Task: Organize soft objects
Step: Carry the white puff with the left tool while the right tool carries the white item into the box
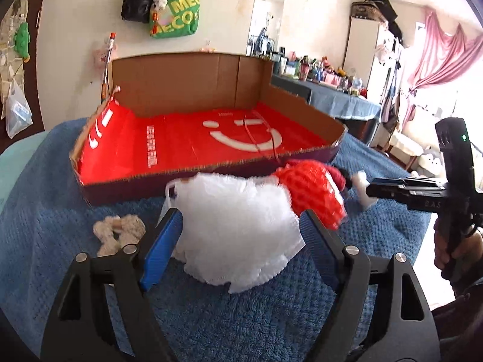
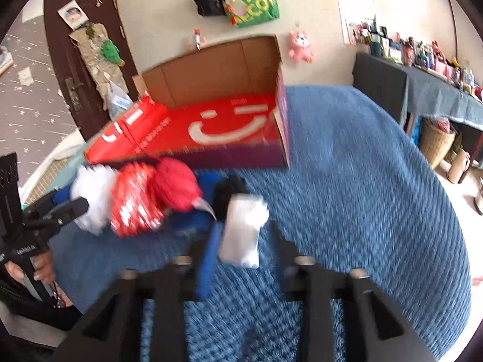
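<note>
My left gripper stands open, its blue pads on either side of a white foam net that lies on the blue blanket. Beside the net lie a red foam net, a red fuzzy item and a beige scrunchie. Behind them sits a shallow cardboard box with a red smiley lining. In the blurred right wrist view, my right gripper is open around a white packet. The packet is close to the left pad and apart from the right finger. A black item lies just beyond.
The blanket stretches far to the right of the box. A hand holds the other gripper at the left edge. Bags hang on the wall, and a cluttered table stands at the back right.
</note>
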### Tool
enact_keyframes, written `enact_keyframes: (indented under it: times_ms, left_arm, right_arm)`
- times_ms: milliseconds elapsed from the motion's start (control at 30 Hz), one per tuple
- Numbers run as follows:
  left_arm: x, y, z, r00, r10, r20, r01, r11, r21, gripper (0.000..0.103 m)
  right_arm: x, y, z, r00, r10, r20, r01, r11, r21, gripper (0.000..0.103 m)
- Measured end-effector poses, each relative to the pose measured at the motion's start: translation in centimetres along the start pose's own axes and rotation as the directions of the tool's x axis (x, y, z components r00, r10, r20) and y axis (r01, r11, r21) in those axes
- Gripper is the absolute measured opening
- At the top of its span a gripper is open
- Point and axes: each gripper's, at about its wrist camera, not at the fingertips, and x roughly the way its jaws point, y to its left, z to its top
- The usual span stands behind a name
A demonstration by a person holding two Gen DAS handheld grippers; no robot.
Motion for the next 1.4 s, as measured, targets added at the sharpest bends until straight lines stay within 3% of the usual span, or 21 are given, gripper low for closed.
enact_keyframes:
  times_ms: [100, 233, 333, 367, 400, 433, 500, 600, 800, 933, 1100, 1267, 1400]
  left_arm:
    - [0.4, -0.3, -0.4, 1.0, 0.019, -0.003, -0.018, 1.0, 0.009, 0.085]
    - [0.8, -0.5, -0.5, 0.999, 0.042, -0.004, -0.042, 0.999, 0.014, 0.088]
    - [1.3, -0.5, -0.5, 0.998, 0.057, -0.032, -0.056, 0.998, 0.012, 0.086]
    - [1.5, -0.6, -0.4, 0.997, 0.062, -0.038, -0.062, 0.998, 0.015, 0.076]
    - [1.5, -0.7, -0.4, 0.997, 0.062, -0.041, -0.061, 0.998, 0.021, 0.068]
    - [1.5, -0.8, -0.4, 0.997, 0.06, -0.042, -0.059, 0.998, 0.024, 0.066]
    - [1.2, -0.9, -0.3, 0.998, 0.056, -0.031, -0.055, 0.998, 0.026, 0.055]
    - [0.1, -0.9, 0.2, 0.999, 0.041, -0.006, -0.041, 0.999, 0.026, 0.052]
    - [-1.3, -0.5, 1.7, 1.0, 0.004, 0.031, -0.005, 1.0, 0.013, 0.048]
    - [-2.7, 0.7, 4.7, 0.996, -0.014, 0.091, 0.013, 1.0, 0.016, 0.048]
    - [-1.2, 3.9, 11.2, 0.992, 0.036, 0.118, -0.041, 0.998, 0.041, 0.048]
    - [5.3, 7.2, 16.9, 0.993, 0.121, 0.005, -0.121, 0.99, 0.075, 0.048]
    - [11.6, 9.3, 19.0, 0.976, 0.181, -0.121, -0.171, 0.981, 0.089, 0.048]
  right_arm:
    - [0.0, 0.2, -0.7, 0.999, -0.033, 0.016, 0.034, 0.999, -0.014, 0.07]
    - [0.3, 1.1, -0.5, 0.992, -0.115, 0.043, 0.118, 0.991, -0.062, 0.072]
    - [1.1, 1.0, -0.2, 0.993, -0.115, 0.039, 0.117, 0.991, -0.064, 0.071]
    - [1.4, 0.8, -0.1, 0.994, -0.109, 0.032, 0.11, 0.992, -0.056, 0.064]
    - [1.7, 0.5, -0.2, 0.995, -0.096, 0.017, 0.097, 0.994, -0.044, 0.036]
    - [2.0, 0.4, -0.1, 0.997, -0.082, 0.006, 0.083, 0.996, -0.036, 0.017]
    - [1.7, 0.0, -0.2, 0.999, -0.047, 0.014, 0.048, 0.999, -0.01, 0.016]
    - [0.3, 0.4, 0.0, 0.996, -0.073, 0.059, 0.075, 0.997, -0.027, 0.016]
    - [-1.3, 1.8, 1.7, 0.993, -0.031, 0.113, 0.038, 0.997, -0.062, 0.016]
    - [-1.4, 3.7, 5.6, 0.988, 0.013, 0.151, 0.006, 0.992, -0.129, 0.016]
    - [1.7, 6.3, 13.4, 0.991, -0.012, 0.132, 0.041, 0.975, -0.217, 0.018]
    - [9.5, 6.7, 20.8, 0.996, -0.092, -0.004, 0.088, 0.964, -0.25, 0.018]
    - [17.5, 6.3, 24.1, 0.962, -0.22, -0.16, 0.167, 0.942, -0.29, 0.018]
